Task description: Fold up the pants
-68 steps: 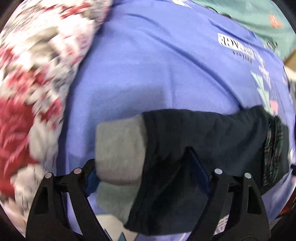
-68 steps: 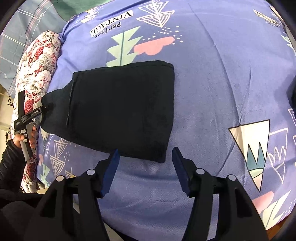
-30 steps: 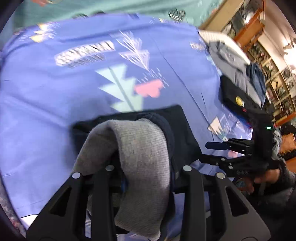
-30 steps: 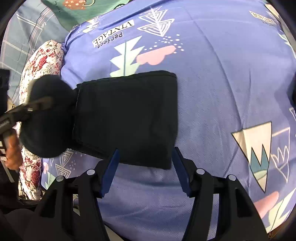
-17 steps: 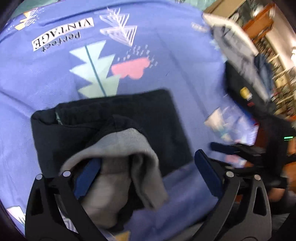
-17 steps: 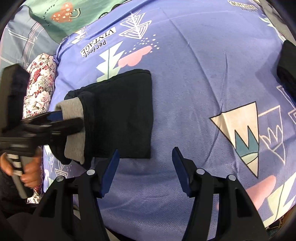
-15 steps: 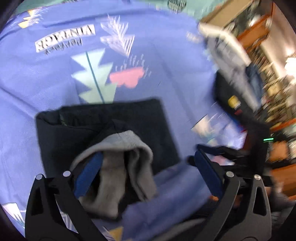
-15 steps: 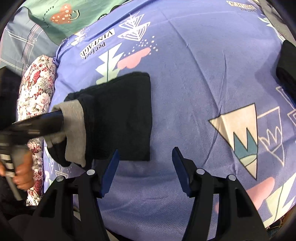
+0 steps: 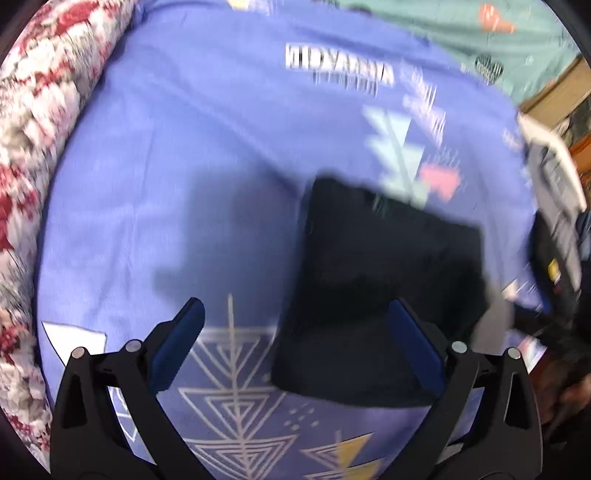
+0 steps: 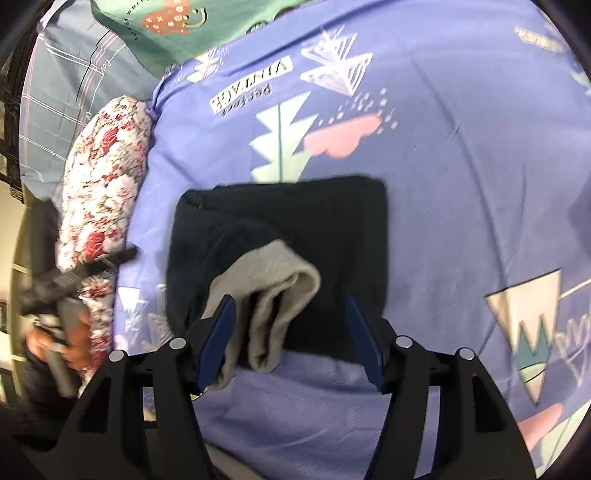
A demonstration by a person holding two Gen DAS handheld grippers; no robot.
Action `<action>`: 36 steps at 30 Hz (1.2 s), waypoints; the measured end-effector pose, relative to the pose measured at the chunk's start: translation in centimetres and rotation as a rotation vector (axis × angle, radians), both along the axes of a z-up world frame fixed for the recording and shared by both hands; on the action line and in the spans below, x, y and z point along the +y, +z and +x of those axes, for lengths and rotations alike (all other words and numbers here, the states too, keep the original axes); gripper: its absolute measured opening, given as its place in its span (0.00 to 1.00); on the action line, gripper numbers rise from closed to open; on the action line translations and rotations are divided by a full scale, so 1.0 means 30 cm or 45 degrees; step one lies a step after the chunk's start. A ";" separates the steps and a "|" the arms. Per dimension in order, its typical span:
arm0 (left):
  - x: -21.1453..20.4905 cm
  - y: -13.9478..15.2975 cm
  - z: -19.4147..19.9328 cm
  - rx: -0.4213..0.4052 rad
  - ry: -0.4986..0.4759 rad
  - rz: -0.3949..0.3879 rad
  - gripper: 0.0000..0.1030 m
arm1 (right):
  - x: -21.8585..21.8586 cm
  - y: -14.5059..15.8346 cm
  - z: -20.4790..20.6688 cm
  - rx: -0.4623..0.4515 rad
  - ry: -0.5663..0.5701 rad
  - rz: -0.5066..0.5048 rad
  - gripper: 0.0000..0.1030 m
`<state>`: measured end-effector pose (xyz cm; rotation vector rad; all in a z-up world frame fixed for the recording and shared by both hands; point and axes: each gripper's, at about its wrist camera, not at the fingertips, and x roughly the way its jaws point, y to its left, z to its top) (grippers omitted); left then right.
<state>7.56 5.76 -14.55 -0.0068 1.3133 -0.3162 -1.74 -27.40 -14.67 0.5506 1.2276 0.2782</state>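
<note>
**Both tongs apart over the folded pants**

My right tongs [image 10: 291, 325] stood with their blue fingers well apart and gripped nothing. Between those fingers hung the near edge of the pants [image 10: 332, 229], and the grey cuff [image 10: 269, 295] of one leg lay bunched there, closest to my left-hand finger; whether that finger touched the cuff I could not tell. The pants themselves were a dark, nearly square bundle lying flat on the purple bedspread [image 10: 461, 147], with the grey cuff turned up on top of them toward my side.

My left tongs [image 9: 295, 332] were likewise spread wide and empty. They hovered over the bedspread [image 9: 184, 147], with the pants [image 9: 388, 258] off to the right of them; the right-hand finger overlapped the pants' near corner in that blurred view, and contact could not be judged. From the right wrist view, my left tongs [image 10: 99, 262] sat well to the left of the pants, held in my left hand [image 10: 55, 339].

Just beyond the pants, on the far side, the bedspread's pale green tree print [image 10: 280, 140] and pink cloud print [image 10: 343, 136] showed, the pants' far edge touching the foot of the tree. Left of the pants lay a red-and-white floral pillow [image 10: 107, 177]. Beyond the bedspread's far edge sat a green cloth [image 10: 207, 29] and a grey plaid sheet [image 10: 66, 92].
</note>
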 end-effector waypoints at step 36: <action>-0.052 0.056 -0.033 -0.099 -0.101 -0.115 0.98 | 0.023 0.113 0.139 -0.093 0.233 -0.084 0.17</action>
